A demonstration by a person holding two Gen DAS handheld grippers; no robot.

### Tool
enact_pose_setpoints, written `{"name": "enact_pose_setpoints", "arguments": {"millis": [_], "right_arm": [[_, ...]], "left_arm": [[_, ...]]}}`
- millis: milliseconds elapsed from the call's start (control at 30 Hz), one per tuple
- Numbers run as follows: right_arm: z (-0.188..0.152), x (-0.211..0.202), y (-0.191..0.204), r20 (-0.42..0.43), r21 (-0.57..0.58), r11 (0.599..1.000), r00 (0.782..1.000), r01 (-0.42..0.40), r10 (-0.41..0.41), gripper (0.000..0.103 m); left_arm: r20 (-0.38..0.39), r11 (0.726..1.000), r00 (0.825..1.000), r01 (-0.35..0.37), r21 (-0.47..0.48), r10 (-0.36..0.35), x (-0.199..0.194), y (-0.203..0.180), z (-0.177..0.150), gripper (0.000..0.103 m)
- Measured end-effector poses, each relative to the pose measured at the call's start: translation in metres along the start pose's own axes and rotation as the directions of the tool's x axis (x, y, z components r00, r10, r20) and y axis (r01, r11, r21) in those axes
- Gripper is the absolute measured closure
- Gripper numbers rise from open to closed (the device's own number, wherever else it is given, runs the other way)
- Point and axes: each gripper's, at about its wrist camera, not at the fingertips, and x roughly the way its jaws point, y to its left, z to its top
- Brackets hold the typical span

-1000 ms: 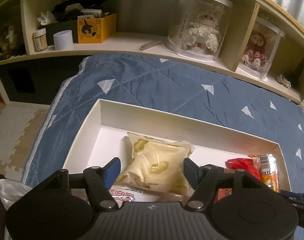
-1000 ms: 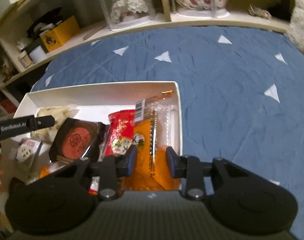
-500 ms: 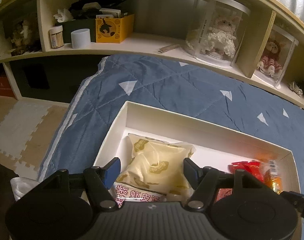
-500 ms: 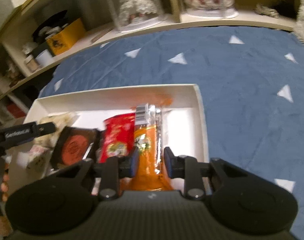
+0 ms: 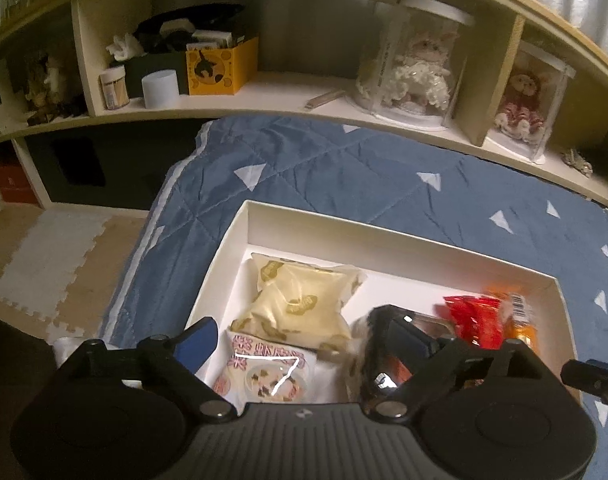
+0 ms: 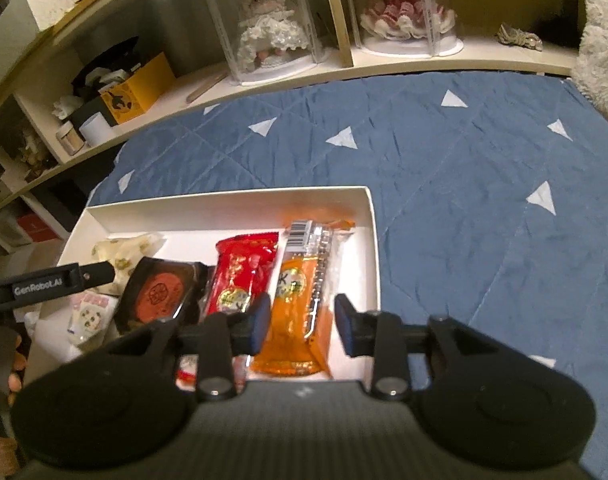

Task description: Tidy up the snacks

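Observation:
A white box [image 5: 384, 236] [image 6: 224, 202] lies on the blue quilt with several snack packets in it. My left gripper [image 5: 304, 338] hangs over its left end, and its jaws are opening wide. A cream packet [image 5: 300, 300] and a pink-lettered packet [image 5: 264, 372] lie below, untouched by the pads. My right gripper [image 6: 302, 322] hovers over the box's right end with its jaws opening. The orange packet [image 6: 300, 292] rests flat in the box between the pads, free of them. A red packet [image 6: 240, 268] and a dark packet [image 6: 156, 296] lie to its left.
The blue quilt [image 5: 344, 176] spreads around the box. Behind it runs a low shelf with a yellow box [image 5: 220, 64], a white cup [image 5: 160, 88] and dolls in clear cases [image 5: 416, 68]. Foam floor mats [image 5: 36, 264] lie at left. A hand [image 6: 12, 364] shows at the edge.
The right jaws, shut on the orange packet before, have spread and let it go. The left jaws have widened away from the cream packet. Both grippers have lifted a little.

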Motion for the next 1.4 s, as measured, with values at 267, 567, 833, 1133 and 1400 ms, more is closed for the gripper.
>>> {"name": "enact_pose_setpoints", "arguments": {"millis": [267, 567, 833, 1133, 1400], "right_arm": [[-0.007, -0.035, 0.000, 0.058, -0.012, 1.000, 0.998, 0.000, 0.001, 0.026], [-0.019, -0.079, 0.000, 0.138, -0.048, 0.999, 0.990, 0.025, -0.018, 0.005], [-0.030, -0.113, -0.005, 0.205, -0.051, 0.998, 0.979, 0.030, -0.019, 0.001], [-0.053, -0.154, -0.013, 0.280, -0.039, 0.997, 0.959, 0.065, -0.052, 0.000], [-0.079, -0.194, -0.020, 0.350, -0.054, 0.998, 0.937, 0.017, 0.002, 0.001]], "left_arm": [[0.021, 0.999, 0.999, 0.033, 0.024, -0.033, -0.043, -0.011, -0.011, 0.000], [0.055, 0.991, 0.991, 0.120, 0.065, -0.123, -0.094, -0.035, -0.028, 0.000], [0.110, 0.986, 0.985, 0.119, 0.113, -0.131, -0.142, -0.046, -0.049, 0.000], [0.175, 0.982, 0.973, 0.125, 0.140, -0.149, -0.198, -0.048, -0.073, 0.000], [0.233, 0.986, 0.966, 0.080, 0.147, -0.114, -0.239, -0.048, -0.100, 0.000]]}}
